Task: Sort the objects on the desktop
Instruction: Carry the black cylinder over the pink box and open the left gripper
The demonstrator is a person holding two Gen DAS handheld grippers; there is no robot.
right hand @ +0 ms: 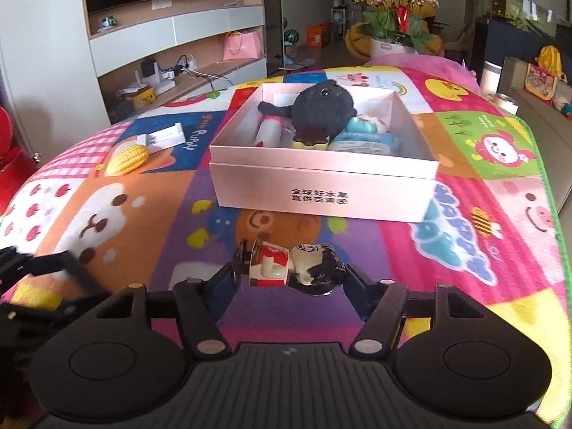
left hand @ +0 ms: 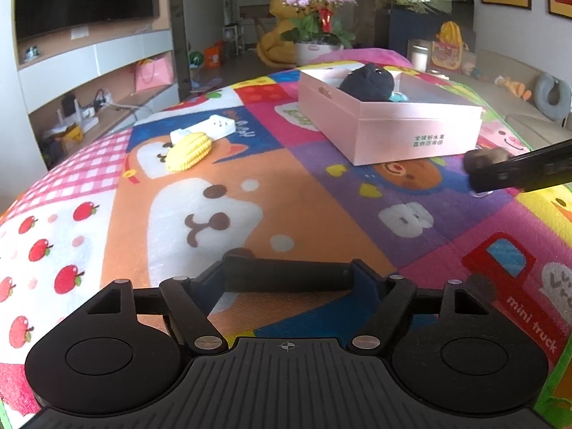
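Observation:
A pink box [right hand: 321, 186] stands on the colourful play mat and holds a black plush toy [right hand: 321, 111], a marker and several small items; it also shows in the left wrist view [left hand: 393, 121]. My right gripper [right hand: 291, 273] is shut on a small figurine [right hand: 286, 266] with a red and white body and black hair, held sideways just in front of the box. My left gripper [left hand: 289, 277] is open and empty over the mat. A yellow toy corn [left hand: 189, 150] lies next to a white power adapter [left hand: 207, 127] at the left.
The right gripper's fingers [left hand: 518, 171] enter the left wrist view from the right. A potted orchid [left hand: 318, 28] stands beyond the mat. A TV shelf unit [right hand: 171, 35] lines the left wall. A sofa [left hand: 529, 107] is on the right.

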